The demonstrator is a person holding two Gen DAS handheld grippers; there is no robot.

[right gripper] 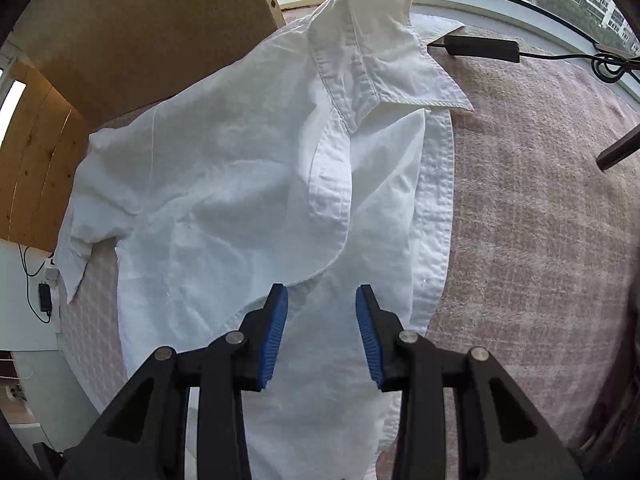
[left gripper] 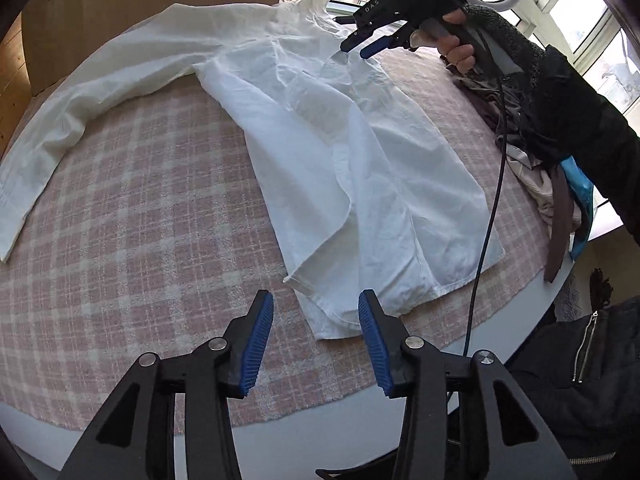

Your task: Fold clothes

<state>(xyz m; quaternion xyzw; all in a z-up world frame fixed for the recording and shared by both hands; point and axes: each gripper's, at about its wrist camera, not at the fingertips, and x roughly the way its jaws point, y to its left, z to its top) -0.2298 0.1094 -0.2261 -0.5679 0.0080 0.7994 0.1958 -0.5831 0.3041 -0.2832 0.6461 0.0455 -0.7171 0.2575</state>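
Observation:
A white long-sleeved shirt (left gripper: 360, 160) lies on a pink plaid cloth (left gripper: 140, 220) over a round table. Its body is partly folded over itself, and one sleeve (left gripper: 80, 120) stretches out to the left. My left gripper (left gripper: 317, 302) hangs open just short of the shirt's hem, with nothing between its pads. My right gripper (left gripper: 357, 47), held by a hand in a dark sleeve, hovers at the far shoulder end. In the right wrist view the right gripper (right gripper: 321, 294) stands open above the shirt (right gripper: 220, 180), below the raised collar (right gripper: 380, 60); no fabric is pinched.
A heap of dark and pale clothes (left gripper: 520, 120) lies at the table's right edge, with a black zipped jacket (left gripper: 580, 360) below it. A black cable (left gripper: 488, 200) hangs across the shirt. A black power brick (right gripper: 480, 48) sits near the window. A wooden board (left gripper: 120, 0) stands behind.

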